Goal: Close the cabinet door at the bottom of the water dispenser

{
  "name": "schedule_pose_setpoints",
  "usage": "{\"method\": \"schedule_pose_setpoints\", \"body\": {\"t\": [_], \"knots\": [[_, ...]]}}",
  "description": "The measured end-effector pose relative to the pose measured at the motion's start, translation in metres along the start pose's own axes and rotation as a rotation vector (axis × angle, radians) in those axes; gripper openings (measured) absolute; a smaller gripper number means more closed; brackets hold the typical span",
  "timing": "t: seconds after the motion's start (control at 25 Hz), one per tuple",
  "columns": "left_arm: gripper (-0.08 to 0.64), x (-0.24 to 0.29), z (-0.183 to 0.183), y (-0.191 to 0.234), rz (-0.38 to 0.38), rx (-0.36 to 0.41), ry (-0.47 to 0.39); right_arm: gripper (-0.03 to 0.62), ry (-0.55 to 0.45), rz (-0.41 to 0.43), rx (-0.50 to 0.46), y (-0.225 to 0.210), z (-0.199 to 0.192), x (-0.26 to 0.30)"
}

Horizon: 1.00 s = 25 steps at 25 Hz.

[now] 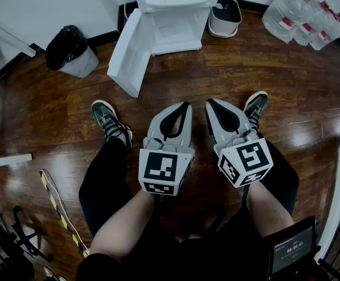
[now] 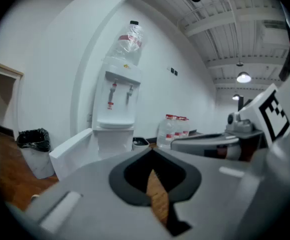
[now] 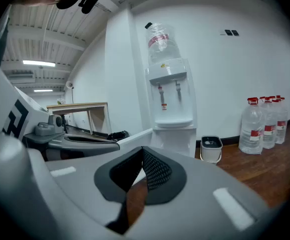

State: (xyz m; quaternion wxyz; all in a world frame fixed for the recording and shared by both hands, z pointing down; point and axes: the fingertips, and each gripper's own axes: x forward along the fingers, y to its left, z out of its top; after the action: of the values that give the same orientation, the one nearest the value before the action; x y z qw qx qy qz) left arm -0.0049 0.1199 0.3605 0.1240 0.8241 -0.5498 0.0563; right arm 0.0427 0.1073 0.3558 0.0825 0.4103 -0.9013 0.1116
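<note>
The white water dispenser (image 1: 172,4) stands against the far wall with a bottle on top. Its bottom cabinet door (image 1: 129,54) hangs wide open, swung out to the left over the wooden floor. My left gripper (image 1: 185,105) and right gripper (image 1: 209,102) are side by side above my feet, well short of the dispenser, both shut and holding nothing. The left gripper view has the dispenser (image 2: 116,119) and open door (image 2: 72,151) beyond my shut left gripper (image 2: 151,151). In the right gripper view the dispenser (image 3: 170,109) and door (image 3: 135,136) stand past my right gripper (image 3: 143,149).
A bin with a black bag (image 1: 71,51) sits left of the door. A small white bin (image 1: 225,17) stands right of the dispenser, and several water bottles (image 1: 301,13) are at the far right. My shoes (image 1: 108,119) are on the floor. A striped strap (image 1: 58,215) lies lower left.
</note>
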Motion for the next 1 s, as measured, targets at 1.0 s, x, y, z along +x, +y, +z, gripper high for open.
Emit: {"method": "schedule_pose_setpoints", "body": {"t": [1.0], "knots": [[0.173, -0.011, -0.045, 0.218, 0.47, -0.372, 0.118, 0.005, 0.028, 0.05, -0.031, -0.001, 0.041, 0.082]]}}
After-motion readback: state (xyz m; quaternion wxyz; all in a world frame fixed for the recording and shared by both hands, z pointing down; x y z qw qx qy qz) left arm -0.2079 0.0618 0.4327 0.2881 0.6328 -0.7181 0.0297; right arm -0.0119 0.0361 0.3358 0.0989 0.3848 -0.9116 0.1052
